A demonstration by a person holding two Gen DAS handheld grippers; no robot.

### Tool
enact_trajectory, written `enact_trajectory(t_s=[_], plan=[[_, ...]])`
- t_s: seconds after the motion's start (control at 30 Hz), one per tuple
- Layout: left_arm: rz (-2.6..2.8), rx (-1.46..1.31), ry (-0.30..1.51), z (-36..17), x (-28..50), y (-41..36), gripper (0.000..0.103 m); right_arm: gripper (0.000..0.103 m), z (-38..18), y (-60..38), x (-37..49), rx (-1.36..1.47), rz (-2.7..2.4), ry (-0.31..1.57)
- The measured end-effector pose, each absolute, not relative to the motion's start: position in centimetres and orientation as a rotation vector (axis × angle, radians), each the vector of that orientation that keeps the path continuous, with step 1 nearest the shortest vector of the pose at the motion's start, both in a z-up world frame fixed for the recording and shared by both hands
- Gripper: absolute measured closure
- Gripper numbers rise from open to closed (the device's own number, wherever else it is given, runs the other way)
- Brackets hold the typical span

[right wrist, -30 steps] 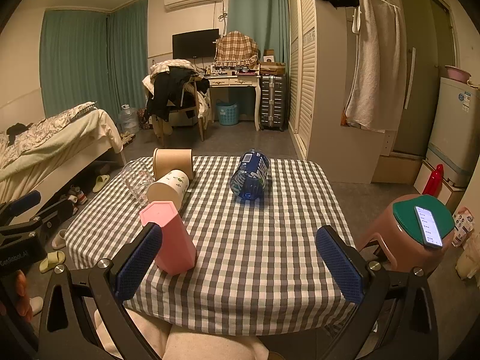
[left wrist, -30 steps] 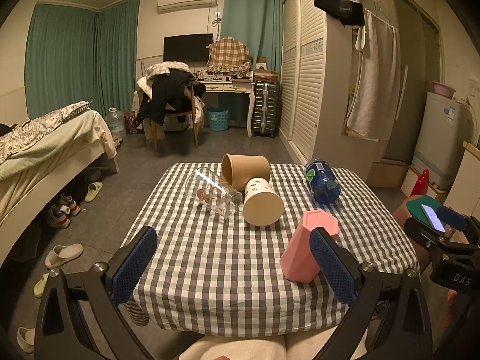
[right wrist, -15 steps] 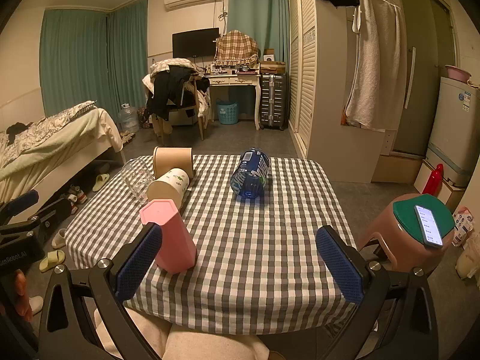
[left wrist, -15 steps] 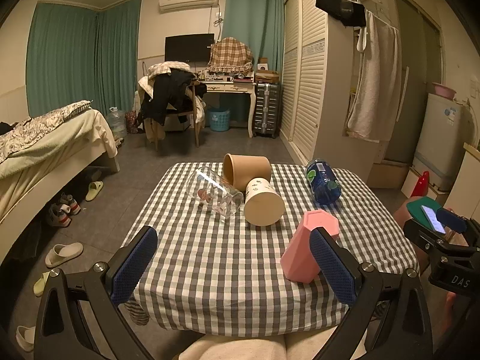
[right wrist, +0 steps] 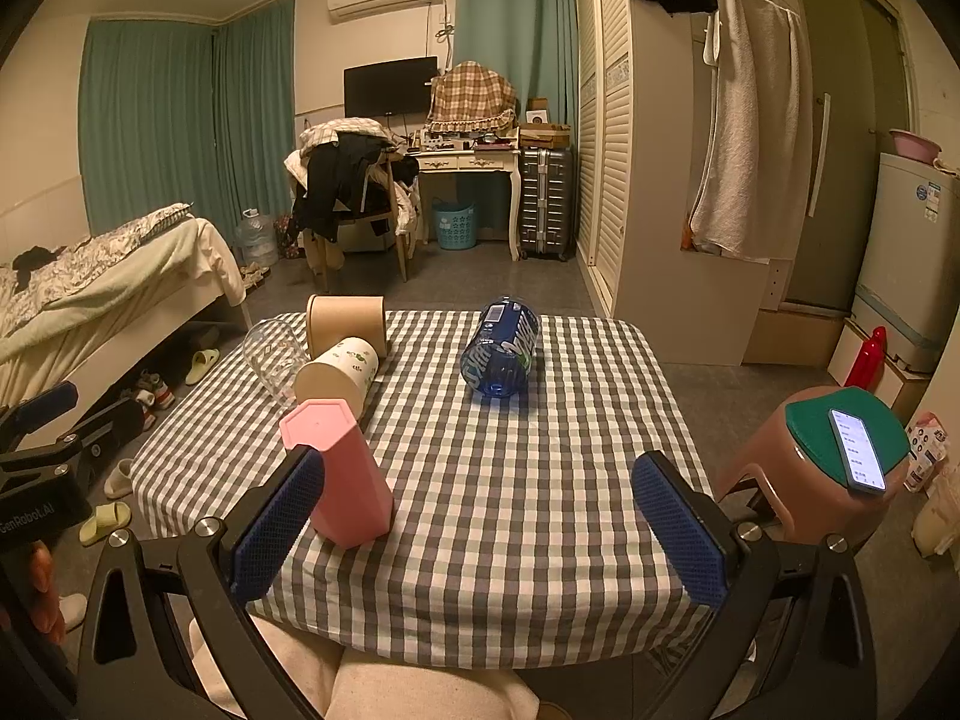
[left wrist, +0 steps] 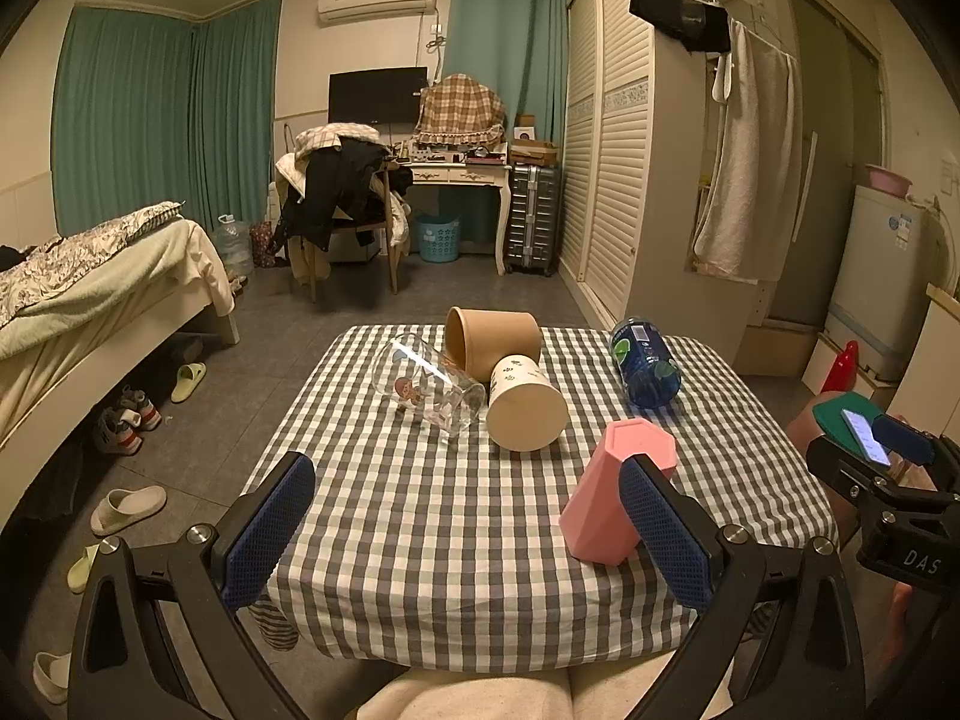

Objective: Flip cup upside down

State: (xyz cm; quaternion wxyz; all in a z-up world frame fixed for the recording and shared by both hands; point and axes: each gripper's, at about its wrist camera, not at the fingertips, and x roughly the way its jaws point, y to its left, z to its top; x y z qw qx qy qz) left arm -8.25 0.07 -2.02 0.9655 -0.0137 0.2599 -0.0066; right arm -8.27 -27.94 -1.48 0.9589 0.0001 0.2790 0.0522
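A pink hexagonal cup [left wrist: 618, 498] stands with its flat closed end up on the checked tablecloth [left wrist: 450, 510], near the front right; it also shows in the right wrist view [right wrist: 342, 474] at the front left. A clear glass [left wrist: 426, 387], a white paper cup [left wrist: 525, 402], a brown paper cup [left wrist: 492, 339] and a blue bottle [left wrist: 645, 360] lie on their sides further back. My left gripper [left wrist: 468, 528] is open and empty at the table's front edge. My right gripper [right wrist: 480, 522] is open and empty, right of the pink cup.
A stool with a green top [right wrist: 840, 438] and a phone [right wrist: 855, 450] stands right of the table. A bed [left wrist: 90, 300] is to the left, slippers [left wrist: 126, 504] on the floor. A wardrobe [left wrist: 630, 180] and a desk [left wrist: 456, 180] stand behind.
Both grippers have barely moved; the views shift very slightly. No object on the table has moved.
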Motion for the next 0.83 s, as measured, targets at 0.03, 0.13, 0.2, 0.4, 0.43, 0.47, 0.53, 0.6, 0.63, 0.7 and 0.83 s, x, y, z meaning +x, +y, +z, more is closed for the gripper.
enact_trajectory(t_s=[0.03, 0.13, 0.2, 0.4, 0.43, 0.47, 0.53, 0.6, 0.63, 0.7, 0.83], plan=[[-0.013, -0.028, 0.526, -2.02, -8.23, 0.09, 0.0, 0.0, -1.48, -27.93, -8.27, 0.0, 0.106, 0.565], [-0.012, -0.029, 0.525, -2.01, -8.24, 0.09, 0.0, 0.0, -1.48, -27.91, -8.25, -0.001, 0.107, 0.565], [-0.011, -0.029, 0.525, -2.0, -8.2, 0.1, 0.0, 0.0, -1.51, -27.91, -8.27, -0.001, 0.107, 0.565], [-0.012, -0.029, 0.525, -1.99, -8.2, 0.1, 0.0, 0.0, -1.49, -27.88, -8.27, -0.002, 0.107, 0.564], [-0.011, -0.027, 0.526, -2.01, -8.26, 0.06, 0.0, 0.0, -1.5, -27.88, -8.27, -0.002, 0.107, 0.564], [-0.012, -0.028, 0.526, -2.01, -8.22, 0.07, 0.0, 0.0, -1.51, -27.88, -8.25, -0.003, 0.108, 0.565], [-0.011, -0.028, 0.526, -2.01, -8.24, 0.05, 0.0, 0.0, -1.51, -27.86, -8.27, -0.003, 0.108, 0.566], [-0.009, -0.026, 0.527, -2.06, -8.25, 0.04, 0.0, 0.0, -1.49, -27.82, -8.23, -0.005, 0.11, 0.568], [-0.008, -0.026, 0.529, -2.1, -8.29, 0.03, 0.0, 0.0, -1.49, -27.78, -8.17, -0.006, 0.11, 0.569], [-0.005, -0.028, 0.53, -2.15, -8.34, 0.08, 0.0, 0.0, -1.55, -27.78, -8.07, -0.007, 0.11, 0.573], [-0.013, -0.041, 0.54, -2.35, -8.28, 0.31, 0.0, 0.0, -1.51, -27.72, -7.88, -0.006, 0.111, 0.574]])
